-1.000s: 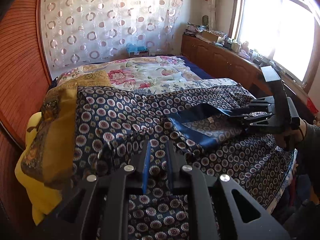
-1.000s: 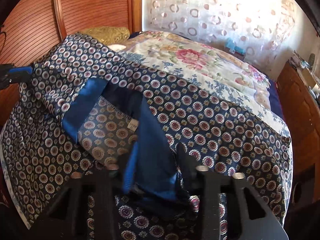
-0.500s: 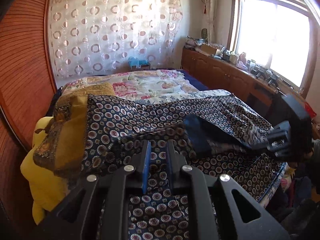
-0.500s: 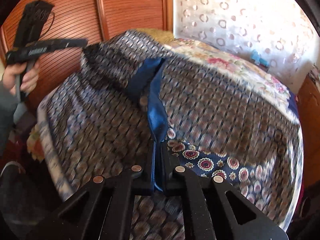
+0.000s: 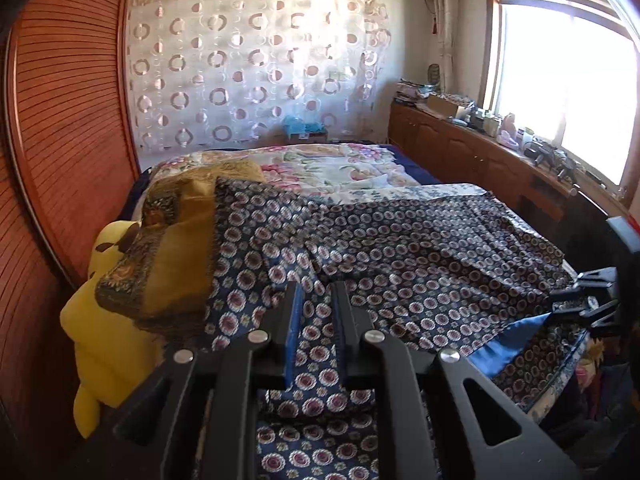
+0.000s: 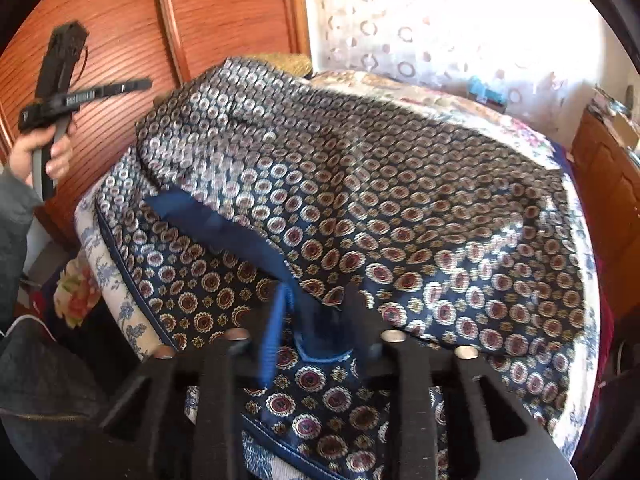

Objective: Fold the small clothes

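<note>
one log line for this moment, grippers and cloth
left gripper: shut on cloth | right gripper: opening, blue hem between jaws | cloth: on bed

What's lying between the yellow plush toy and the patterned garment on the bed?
In the left wrist view, a gold brocade cloth lies between the yellow plush toy and the patterned garment.

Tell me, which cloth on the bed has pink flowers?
The pale quilt at the far end. The navy garment has round medallions; the cloth at its left is golden brown.
</note>
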